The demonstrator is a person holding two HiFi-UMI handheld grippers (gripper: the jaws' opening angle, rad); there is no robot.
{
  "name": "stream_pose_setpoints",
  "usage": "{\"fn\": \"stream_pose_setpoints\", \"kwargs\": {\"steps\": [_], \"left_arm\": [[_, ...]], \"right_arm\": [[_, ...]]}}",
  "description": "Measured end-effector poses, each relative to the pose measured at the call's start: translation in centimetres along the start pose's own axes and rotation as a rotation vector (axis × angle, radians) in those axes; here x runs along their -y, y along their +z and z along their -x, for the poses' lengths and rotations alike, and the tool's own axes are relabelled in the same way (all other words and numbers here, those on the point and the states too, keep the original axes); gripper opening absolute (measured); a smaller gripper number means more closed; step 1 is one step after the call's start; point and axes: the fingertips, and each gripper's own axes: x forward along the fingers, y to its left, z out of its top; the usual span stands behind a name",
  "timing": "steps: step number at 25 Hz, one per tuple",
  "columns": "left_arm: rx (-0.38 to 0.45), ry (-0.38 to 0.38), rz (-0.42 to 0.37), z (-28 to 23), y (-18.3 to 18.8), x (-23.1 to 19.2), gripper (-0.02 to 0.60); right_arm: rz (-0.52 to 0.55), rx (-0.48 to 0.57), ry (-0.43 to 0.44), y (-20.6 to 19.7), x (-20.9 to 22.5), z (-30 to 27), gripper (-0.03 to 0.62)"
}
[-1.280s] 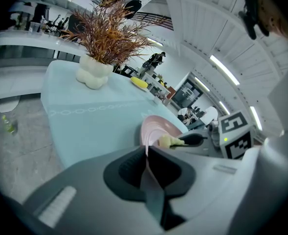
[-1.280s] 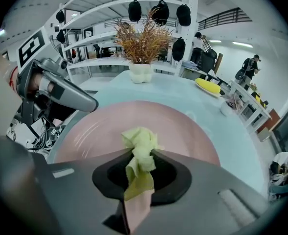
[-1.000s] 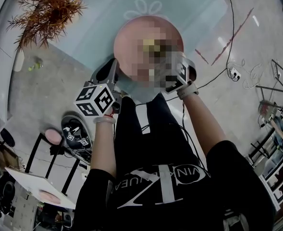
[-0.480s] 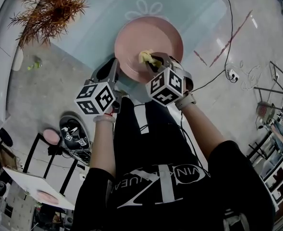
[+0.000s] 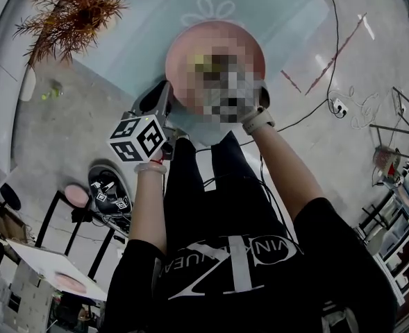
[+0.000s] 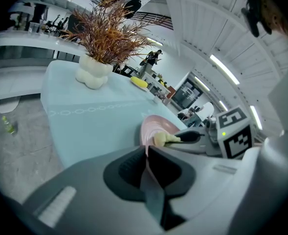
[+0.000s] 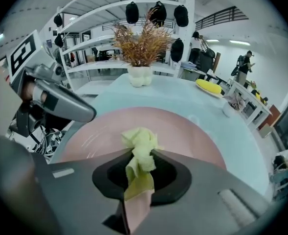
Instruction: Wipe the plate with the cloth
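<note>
1. With the right gripper (image 7: 141, 153), pinches the yellow cloth (image 7: 141, 138) between jaws closed down to the thickness of the fabric. Leaves a crumpled wad free beyond the tips.
2. Brings this wad down onto the near part of the pink plate (image 7: 192, 131), inside the rim. Cannot say for sure whether wad and surface really touch, though looks so from the left gripper view.
3. With the left gripper (image 6: 146, 153), clamps the near left rim of the same plate, jaws shut on the thin edge, and in this way steadies it.
4. Finds the plate lying on the pale blue table (image 5: 135, 26), close to its near edge. Sees farther off, well apart from the plate, a white vase (image 7: 140, 76) with a dried plant (image 7: 141, 40).
5. Judges the cloth as light, soft and limp, with no shape of its own. Better to grip it at the bunched middle, as here, with enough fabric left in front to make a pad.
6. Judges the plate as stiff, smooth and probably breakable, likely to slide on the smooth table under sideways rubbing. Best taken at the rim, firmly but without squeezing hard.
7. Takes the wiping as under way. Calls next for light strokes across the inside, away from the clamped rim.
</note>
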Motion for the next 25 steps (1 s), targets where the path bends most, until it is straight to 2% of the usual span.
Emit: {"fn": "stream_pose_setpoints", "kwargs": {"steps": [5,12,16,20,23,25], "left_arm": [[-0.006,-0.013,0.007,0.0,0.1,0.1,0.000],[-0.019,-0.018,-0.010,0.5,-0.3,0.5,0.000],[-0.032,-0.030,-0.058,0.4,-0.1,0.8,0.000],[-0.041,-0.048,-0.079,1.0,-0.1,2.0,0.000],[-0.040,-0.078,-0.123,1.3,0.6,3.1,0.000],[-0.033,-0.097,-0.193,1.6,1.5,4.2,0.000]], "right_arm": [[-0.085,-0.012,-0.052,-0.8,1.9,0.6,0.075],[-0.094,-0.068,-0.062,-3.8,0.7,2.6,0.075],[-0.097,-0.084,-0.067,-4.7,0.4,3.3,0.075],[-0.099,-0.115,-0.022,-6.0,-0.3,4.5,0.077],[-0.152,-0.076,-0.015,-6.4,0.1,6.0,0.077],[-0.204,-0.021,-0.022,-6.3,0.7,7.3,0.077]]}}
